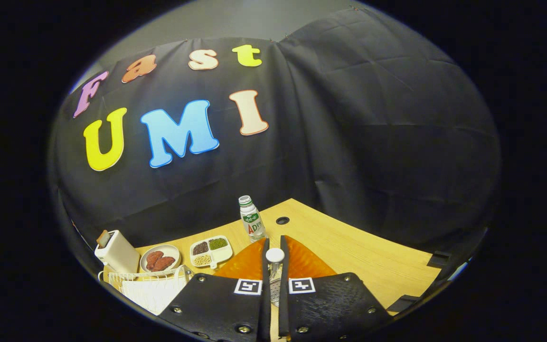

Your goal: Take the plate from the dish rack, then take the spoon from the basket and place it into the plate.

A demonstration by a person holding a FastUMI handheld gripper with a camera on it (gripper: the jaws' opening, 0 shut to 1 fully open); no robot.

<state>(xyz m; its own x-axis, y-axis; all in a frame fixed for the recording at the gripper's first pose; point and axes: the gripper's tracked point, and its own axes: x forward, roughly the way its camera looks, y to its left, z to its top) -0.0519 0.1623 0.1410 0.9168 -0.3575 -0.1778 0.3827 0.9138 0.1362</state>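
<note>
My gripper [274, 247] has its fingers drawn close, pinching the spoon [275, 273] between them. The spoon's long axis runs along the fingers, its round end forward. The orange plate [249, 263] lies directly beneath and just ahead, on the table [349, 247]. The spoon's bowl appears to sit back between the fingers, though blurred. The basket [150, 285] stands apart.

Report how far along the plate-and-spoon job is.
Done, it appears: the orange plate lies on the table, out of the white rack. In hand: the gripper has its fingers nearly closed on the spoon, its round end between the tips, above the plate. Left: lowering and releasing the spoon into the plate.
</note>
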